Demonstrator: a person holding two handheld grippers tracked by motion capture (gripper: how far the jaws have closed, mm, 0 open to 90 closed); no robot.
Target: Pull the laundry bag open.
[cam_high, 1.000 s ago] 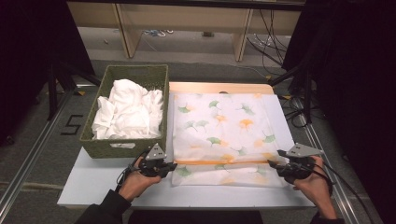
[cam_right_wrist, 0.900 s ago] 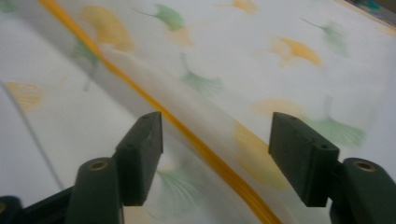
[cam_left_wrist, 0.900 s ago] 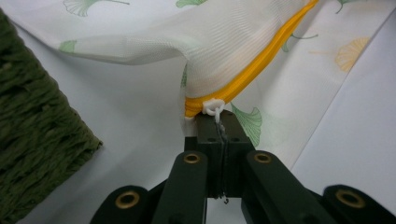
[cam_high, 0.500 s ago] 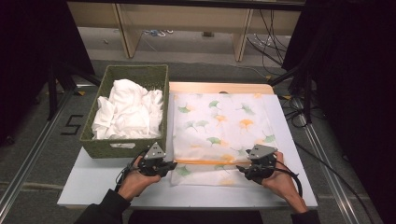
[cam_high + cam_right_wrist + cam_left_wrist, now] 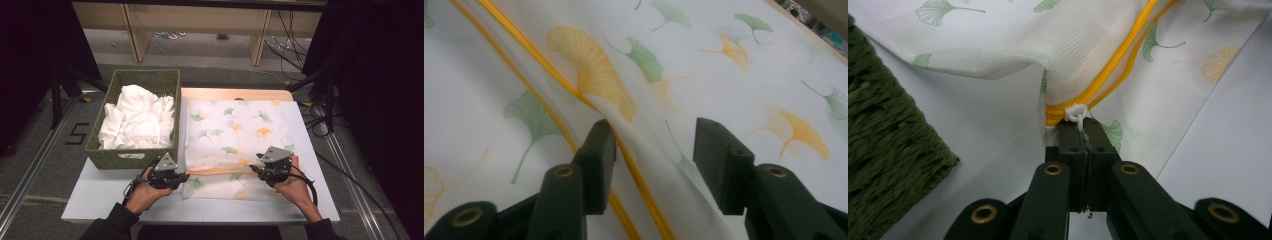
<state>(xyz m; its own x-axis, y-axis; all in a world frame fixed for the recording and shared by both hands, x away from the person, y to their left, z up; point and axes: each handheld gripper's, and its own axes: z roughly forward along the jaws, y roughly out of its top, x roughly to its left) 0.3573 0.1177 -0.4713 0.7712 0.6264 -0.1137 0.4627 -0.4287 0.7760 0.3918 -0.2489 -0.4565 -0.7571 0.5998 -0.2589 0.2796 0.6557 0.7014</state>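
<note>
A white mesh bag (image 5: 235,130) printed with green and orange ginkgo leaves lies flat on the white table (image 5: 100,200). Its orange zipper (image 5: 220,170) runs across the near side. My left gripper (image 5: 182,176) is shut on the zipper's left end, and the white pull (image 5: 1077,112) sits right at the fingertips of the left gripper (image 5: 1079,125). My right gripper (image 5: 255,170) rests on the bag farther right along the zipper. Seen from the right gripper (image 5: 651,135), the jaws stand apart astride a raised fold of mesh beside the zipper (image 5: 644,192); they have just been closing.
A green woven basket (image 5: 145,75) holding crumpled white cloths (image 5: 137,117) stands on the table directly left of the bag, close to my left gripper. Cables trail on the floor at the far right, and a shelf frame stands behind the table.
My right hand has slid left along the zipper from the bag's right edge toward the left gripper, and its jaws have narrowed around the mesh. The left gripper has stayed put.
</note>
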